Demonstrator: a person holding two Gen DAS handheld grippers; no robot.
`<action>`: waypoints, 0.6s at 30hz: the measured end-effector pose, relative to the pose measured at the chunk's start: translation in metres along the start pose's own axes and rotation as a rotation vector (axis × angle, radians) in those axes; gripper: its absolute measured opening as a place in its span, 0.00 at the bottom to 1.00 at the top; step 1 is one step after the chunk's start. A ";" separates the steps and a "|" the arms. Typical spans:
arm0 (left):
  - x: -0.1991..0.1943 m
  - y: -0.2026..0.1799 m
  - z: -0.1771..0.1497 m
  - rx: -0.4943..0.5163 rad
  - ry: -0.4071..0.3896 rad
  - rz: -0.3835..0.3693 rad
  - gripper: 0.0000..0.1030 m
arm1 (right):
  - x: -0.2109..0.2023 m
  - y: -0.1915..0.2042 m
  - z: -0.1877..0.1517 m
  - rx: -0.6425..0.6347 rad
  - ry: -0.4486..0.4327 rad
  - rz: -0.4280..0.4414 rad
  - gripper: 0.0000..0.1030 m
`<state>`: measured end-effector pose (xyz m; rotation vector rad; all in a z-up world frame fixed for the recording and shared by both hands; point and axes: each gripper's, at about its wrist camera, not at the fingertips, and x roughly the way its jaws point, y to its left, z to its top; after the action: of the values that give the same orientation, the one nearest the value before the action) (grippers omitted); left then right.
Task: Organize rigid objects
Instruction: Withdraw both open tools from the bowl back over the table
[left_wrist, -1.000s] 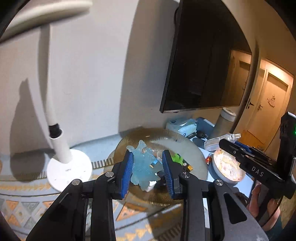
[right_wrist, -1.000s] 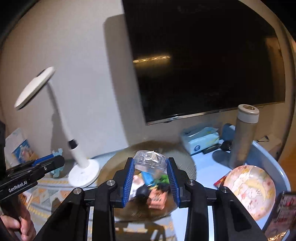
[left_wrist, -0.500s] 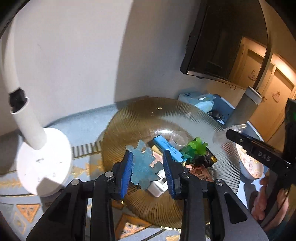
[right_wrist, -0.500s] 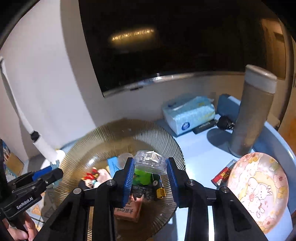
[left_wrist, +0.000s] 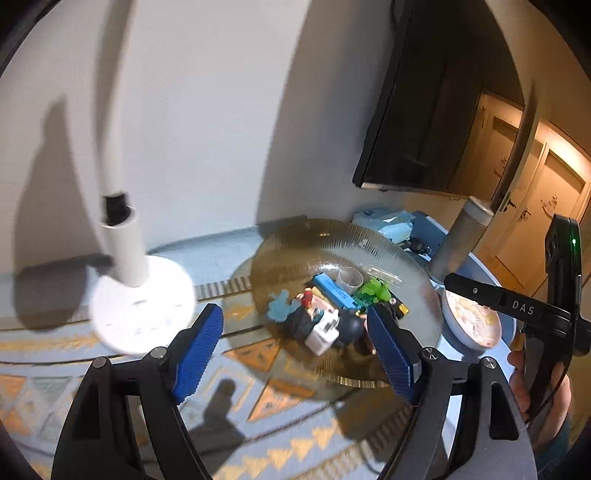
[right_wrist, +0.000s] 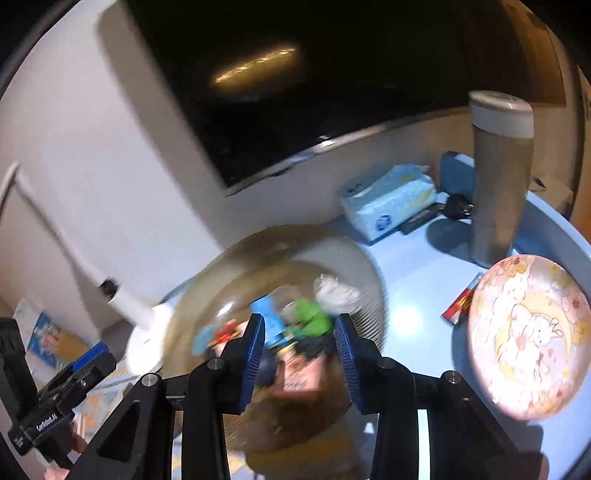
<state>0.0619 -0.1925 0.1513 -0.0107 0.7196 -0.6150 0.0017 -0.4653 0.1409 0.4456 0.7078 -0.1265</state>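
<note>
You have let go of both pieces onto the dish (left_wrist: 295, 243).

Your left gripper (left_wrist: 295, 347) now stands wide apart, its blue figure (left_wrist: 279, 305) lying at the dish's left side. Your right gripper (right_wrist: 299, 350) has spread too; its clear box (right_wrist: 336, 291) rests toward the dish's back, beside the green toy (right_wrist: 310, 317).

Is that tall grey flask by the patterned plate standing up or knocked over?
Upright. The flask stands on its base on the blue table, pale lid on top, behind the pink patterned plate.
</note>
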 end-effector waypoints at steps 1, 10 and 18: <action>-0.013 0.000 -0.002 0.009 -0.014 0.010 0.77 | -0.007 0.011 -0.004 -0.020 0.000 0.015 0.37; -0.144 0.014 -0.035 0.061 -0.161 0.194 0.88 | -0.074 0.129 -0.052 -0.230 -0.044 0.134 0.48; -0.198 0.064 -0.089 -0.019 -0.170 0.293 1.00 | -0.090 0.216 -0.122 -0.403 -0.060 0.109 0.55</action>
<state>-0.0751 -0.0167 0.1917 0.0245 0.5491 -0.3221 -0.0834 -0.2211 0.1942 0.0935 0.6293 0.1051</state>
